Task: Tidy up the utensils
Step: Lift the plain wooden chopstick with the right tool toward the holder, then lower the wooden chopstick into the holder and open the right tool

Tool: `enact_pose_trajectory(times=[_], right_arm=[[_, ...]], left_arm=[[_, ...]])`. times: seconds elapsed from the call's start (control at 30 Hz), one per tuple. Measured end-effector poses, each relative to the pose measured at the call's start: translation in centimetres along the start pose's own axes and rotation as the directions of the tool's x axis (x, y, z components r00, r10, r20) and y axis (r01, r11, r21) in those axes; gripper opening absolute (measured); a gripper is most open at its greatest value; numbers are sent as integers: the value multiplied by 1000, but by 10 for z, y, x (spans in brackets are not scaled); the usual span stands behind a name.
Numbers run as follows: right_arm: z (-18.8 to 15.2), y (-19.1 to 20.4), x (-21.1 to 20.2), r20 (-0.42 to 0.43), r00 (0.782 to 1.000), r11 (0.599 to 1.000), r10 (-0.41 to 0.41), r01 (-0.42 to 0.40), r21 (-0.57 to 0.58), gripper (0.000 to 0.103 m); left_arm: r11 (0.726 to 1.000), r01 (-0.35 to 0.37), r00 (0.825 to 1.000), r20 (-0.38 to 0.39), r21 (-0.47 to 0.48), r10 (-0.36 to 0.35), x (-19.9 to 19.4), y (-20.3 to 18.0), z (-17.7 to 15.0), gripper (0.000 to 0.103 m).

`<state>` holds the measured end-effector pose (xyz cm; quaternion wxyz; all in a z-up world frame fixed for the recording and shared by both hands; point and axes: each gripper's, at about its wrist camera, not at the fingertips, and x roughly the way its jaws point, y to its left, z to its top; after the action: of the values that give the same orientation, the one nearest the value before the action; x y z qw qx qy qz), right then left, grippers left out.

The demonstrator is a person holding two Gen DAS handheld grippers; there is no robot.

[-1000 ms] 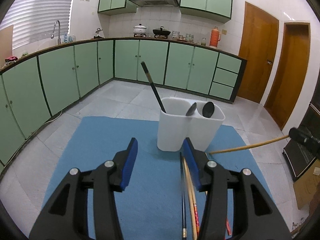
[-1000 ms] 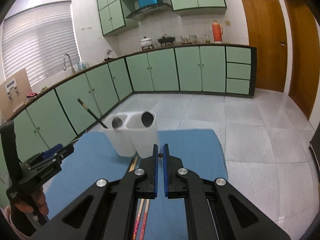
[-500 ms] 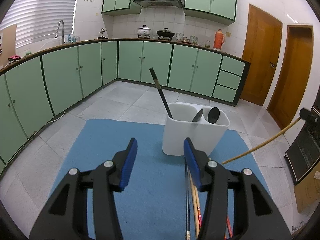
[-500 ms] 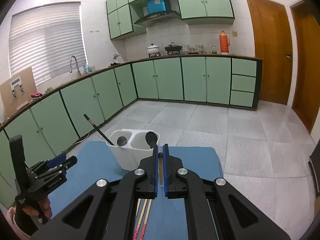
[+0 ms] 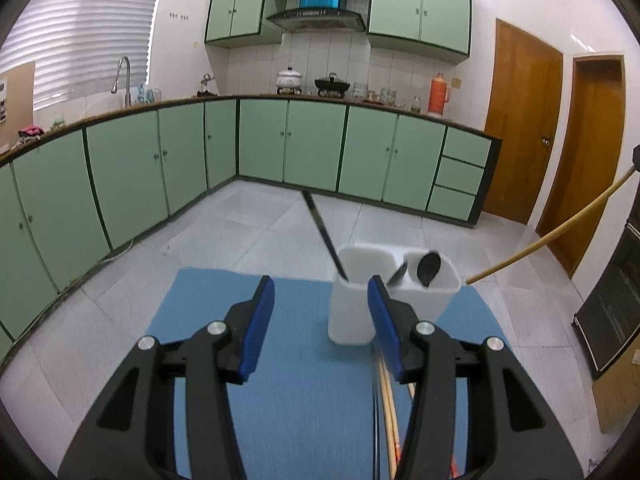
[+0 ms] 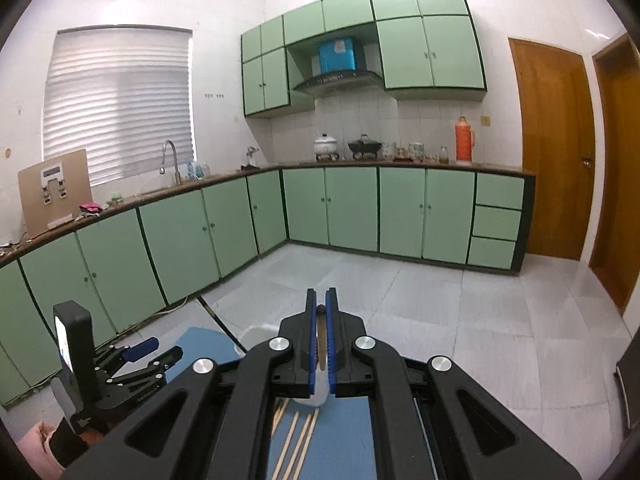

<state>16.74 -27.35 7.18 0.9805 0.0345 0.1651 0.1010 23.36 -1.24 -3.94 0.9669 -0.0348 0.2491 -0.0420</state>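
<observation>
Right gripper (image 6: 320, 300) is clamped on one wooden chopstick (image 5: 560, 236): thin pale shaft pinched between the blue pads, dark tip poking out just past them. From the left wrist view that chopstick runs as a long diagonal from upper right down toward the white holder (image 5: 360, 312), free end just beside the holder's right wall, not inside it.

Holder: one unit, two compartments, upright on the blue mat (image 5: 304, 400). Left compartment has one dark chopstick (image 5: 324, 232) leaning up-left. Right compartment has two dark spoons (image 5: 428, 268), bowls up. It sits just past the left gripper's right finger, which overlaps its near edge in view.

More chopsticks lie flat on the mat near the holder's front, partly hidden under the gripper bodies. Right wrist view shows about four pale shafts (image 6: 298, 436); exact count can't be confirmed.

Left gripper (image 5: 320, 312): jaws apart, nothing between them, above the mat and angled down, left of the holder. A hand (image 6: 38, 442) grips its handle at the lower left of the right wrist view.

Right gripper sits high, pointing slightly down over the holder, which is mostly hidden behind its fingers.
</observation>
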Motion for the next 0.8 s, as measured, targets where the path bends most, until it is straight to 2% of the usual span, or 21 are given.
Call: enact_pose_trajectory(times=[0.13, 0.27, 0.57, 0.8], right_arm=[[12, 8, 9, 11, 1000, 1000, 9, -9, -16, 4], [10, 16, 37, -30, 999, 1000, 22, -23, -18, 4], [-25, 30, 96, -153, 987, 999, 46, -46, 6, 4], [-42, 32, 109, -201, 977, 998, 66, -64, 15, 8]], left_arm=[[1000, 2, 999, 42, 6, -2, -3, -3, 18, 49], [1000, 0, 998, 63, 7, 0, -2, -5, 29, 50], [1000, -5, 999, 40, 12, 5, 8, -4, 26, 51], [1000, -9, 1000, 23, 12, 8, 11, -2, 20, 54]])
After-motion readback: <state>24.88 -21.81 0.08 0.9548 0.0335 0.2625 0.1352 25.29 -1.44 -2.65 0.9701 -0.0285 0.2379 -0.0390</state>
